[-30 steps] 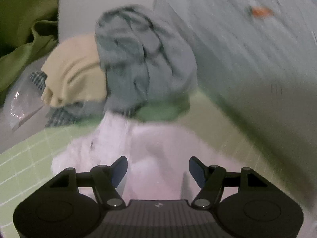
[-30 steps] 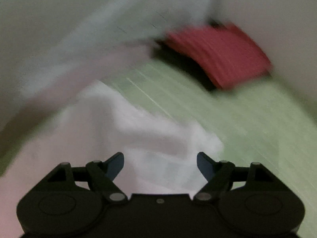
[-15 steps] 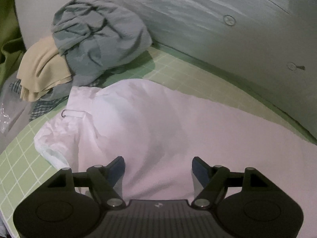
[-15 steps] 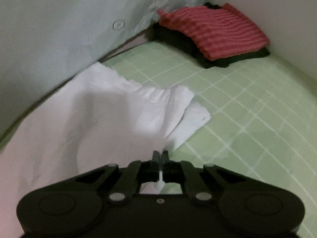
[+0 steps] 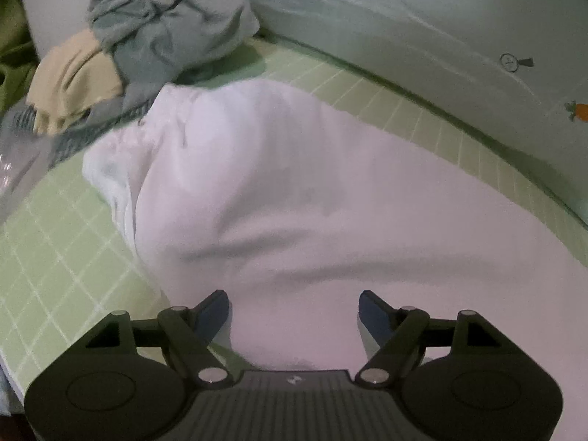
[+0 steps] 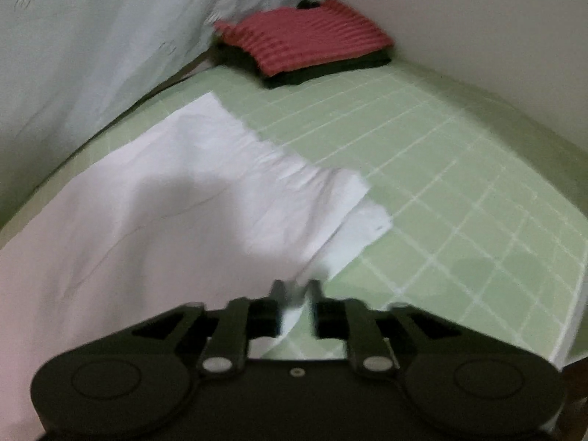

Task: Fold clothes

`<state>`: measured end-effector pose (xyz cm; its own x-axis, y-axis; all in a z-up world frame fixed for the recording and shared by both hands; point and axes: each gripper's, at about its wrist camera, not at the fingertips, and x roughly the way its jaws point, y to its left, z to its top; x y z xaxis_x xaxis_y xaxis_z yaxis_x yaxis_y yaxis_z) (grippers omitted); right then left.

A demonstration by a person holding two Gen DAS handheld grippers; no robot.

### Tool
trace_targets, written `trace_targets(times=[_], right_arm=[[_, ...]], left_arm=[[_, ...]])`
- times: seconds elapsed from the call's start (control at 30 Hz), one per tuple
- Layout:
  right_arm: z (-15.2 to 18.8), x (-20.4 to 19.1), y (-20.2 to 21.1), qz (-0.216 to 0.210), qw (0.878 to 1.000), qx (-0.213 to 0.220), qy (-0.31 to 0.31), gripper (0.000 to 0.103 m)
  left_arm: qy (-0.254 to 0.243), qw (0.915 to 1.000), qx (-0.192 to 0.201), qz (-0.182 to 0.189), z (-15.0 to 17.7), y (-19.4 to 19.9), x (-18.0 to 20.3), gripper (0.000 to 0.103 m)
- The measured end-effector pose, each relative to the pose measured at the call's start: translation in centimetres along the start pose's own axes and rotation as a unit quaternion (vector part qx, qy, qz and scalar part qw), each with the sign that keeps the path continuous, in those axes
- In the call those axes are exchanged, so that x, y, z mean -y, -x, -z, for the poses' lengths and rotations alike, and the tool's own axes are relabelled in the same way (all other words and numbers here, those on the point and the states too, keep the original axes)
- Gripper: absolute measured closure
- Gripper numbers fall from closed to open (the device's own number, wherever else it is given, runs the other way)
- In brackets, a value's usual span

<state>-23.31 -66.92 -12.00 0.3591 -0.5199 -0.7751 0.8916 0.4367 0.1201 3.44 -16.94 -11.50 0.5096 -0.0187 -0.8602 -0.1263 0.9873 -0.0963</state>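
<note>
The white garment (image 5: 294, 198) lies spread on the green checked mat (image 6: 459, 198). The left gripper (image 5: 294, 312) hovers over it, jaws wide and gripping nothing. The right gripper (image 6: 297, 294) has just been opening; its jaws stand narrowly apart with the garment's edge between them.

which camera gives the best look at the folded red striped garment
The right wrist view: the red striped garment lies folded atop a dark one in the far corner of the green mat. The left wrist view does not show it at all.
</note>
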Motion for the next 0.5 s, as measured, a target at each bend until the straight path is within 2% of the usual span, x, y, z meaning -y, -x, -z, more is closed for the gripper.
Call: trace_targets(times=[0.03, 0.1, 0.2, 0.33, 0.5], right_arm=[[-0.3, 0.3, 0.1, 0.001, 1.0, 0.008, -0.002, 0.06], [-0.8, 0.9, 0.4, 0.002, 1.0, 0.025, -0.007, 0.059], [-1.9, 1.3, -0.1, -0.001, 0.999, 0.037, -0.017, 0.051], [-2.9, 2.1, -1.9, 0.002, 0.999, 0.014, -0.045, 0.05], [-3.3, 2.1, -3.0, 0.004, 0.999, 0.021, -0.048, 0.052]], left_arm=[[0.006, 1.0, -0.003, 0.001, 0.3, 0.0, 0.1, 0.024], [0.018, 0.9997, -0.01, 0.012, 0.6, 0.1, 0.3, 0.024], [0.017, 0.9996, -0.012, 0.019, 0.7, 0.4, 0.6, 0.024], [0.019, 0.9995, -0.004, 0.026, 0.3, 1.1, 0.7, 0.024], [0.014, 0.9996, 0.001, 0.022, 0.1, 1.7, 0.9, 0.024]])
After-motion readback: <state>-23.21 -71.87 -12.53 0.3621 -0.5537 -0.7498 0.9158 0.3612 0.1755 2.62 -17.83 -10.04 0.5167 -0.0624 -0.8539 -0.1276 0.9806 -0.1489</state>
